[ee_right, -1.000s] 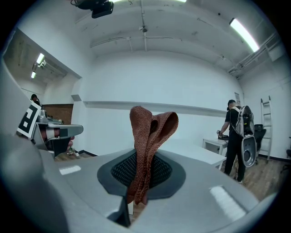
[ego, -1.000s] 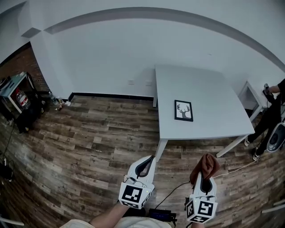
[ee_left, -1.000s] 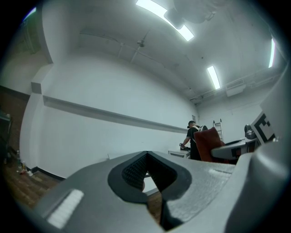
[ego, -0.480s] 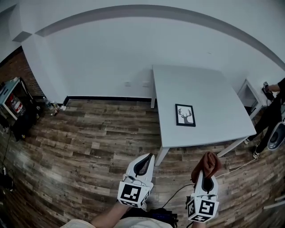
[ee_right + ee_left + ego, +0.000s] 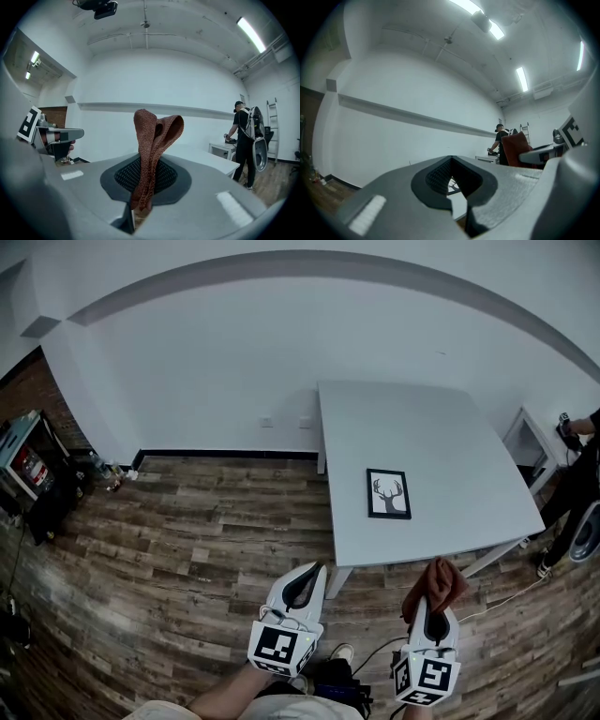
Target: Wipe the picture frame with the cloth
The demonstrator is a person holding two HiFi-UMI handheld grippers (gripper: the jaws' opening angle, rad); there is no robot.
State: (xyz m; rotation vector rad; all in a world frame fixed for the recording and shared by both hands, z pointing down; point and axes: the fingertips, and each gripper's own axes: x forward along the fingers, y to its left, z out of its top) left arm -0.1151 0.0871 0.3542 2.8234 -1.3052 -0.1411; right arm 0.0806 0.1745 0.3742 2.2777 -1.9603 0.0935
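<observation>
My right gripper (image 5: 431, 607) clamps cloth (image 5: 439, 581); my left gripper (image 5: 314, 573) closed, empty. Picture frame (image 5: 388, 494) near table (image 5: 441, 427) front edge, bare top around.

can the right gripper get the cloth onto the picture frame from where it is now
Probably not yet. The right gripper, shut on the cloth, is over the floor short of the table, and the picture frame lies flat farther in. Nothing stands between them; a step forward should do.
</observation>
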